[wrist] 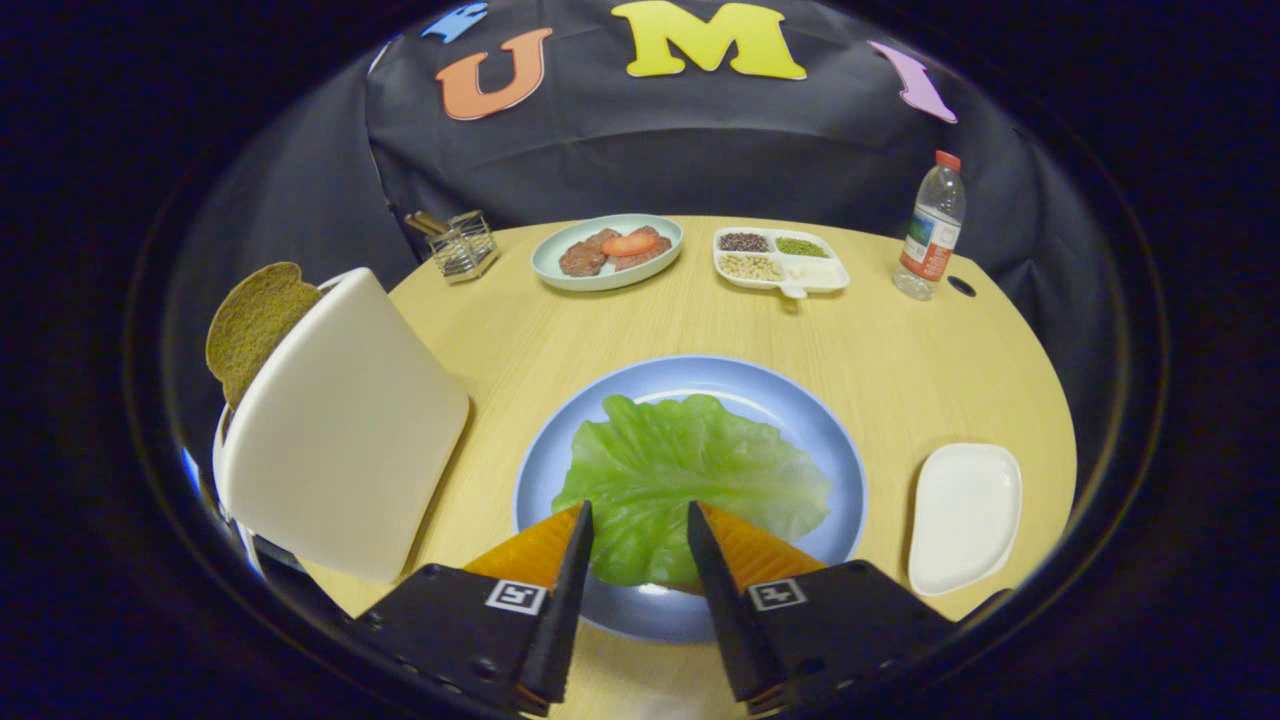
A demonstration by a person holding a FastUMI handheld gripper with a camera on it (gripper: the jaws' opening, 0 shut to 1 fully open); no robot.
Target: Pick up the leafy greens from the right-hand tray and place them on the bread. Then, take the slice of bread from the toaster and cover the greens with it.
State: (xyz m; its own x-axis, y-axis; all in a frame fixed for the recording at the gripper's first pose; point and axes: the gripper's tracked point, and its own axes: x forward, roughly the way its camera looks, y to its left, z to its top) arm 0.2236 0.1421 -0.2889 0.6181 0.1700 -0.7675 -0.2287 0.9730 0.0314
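A green lettuce leaf (680, 470) lies spread on the blue plate (835, 450) in the middle of the round wooden table, hiding whatever is under it. My gripper (640, 520) hovers over the leaf's near edge with its fingers open and the leaf showing in the gap between them. To the left of the plate stands a white toaster (340, 440) with a brown slice of bread (255, 320) sticking up out of its top. The white tray (965, 515) on the right of the plate is bare.
At the far side of the table are a pale plate with meat slices and a tomato slice (608, 250), a divided white dish of grains (780, 260), a wire holder (463, 245) and a water bottle (930, 230).
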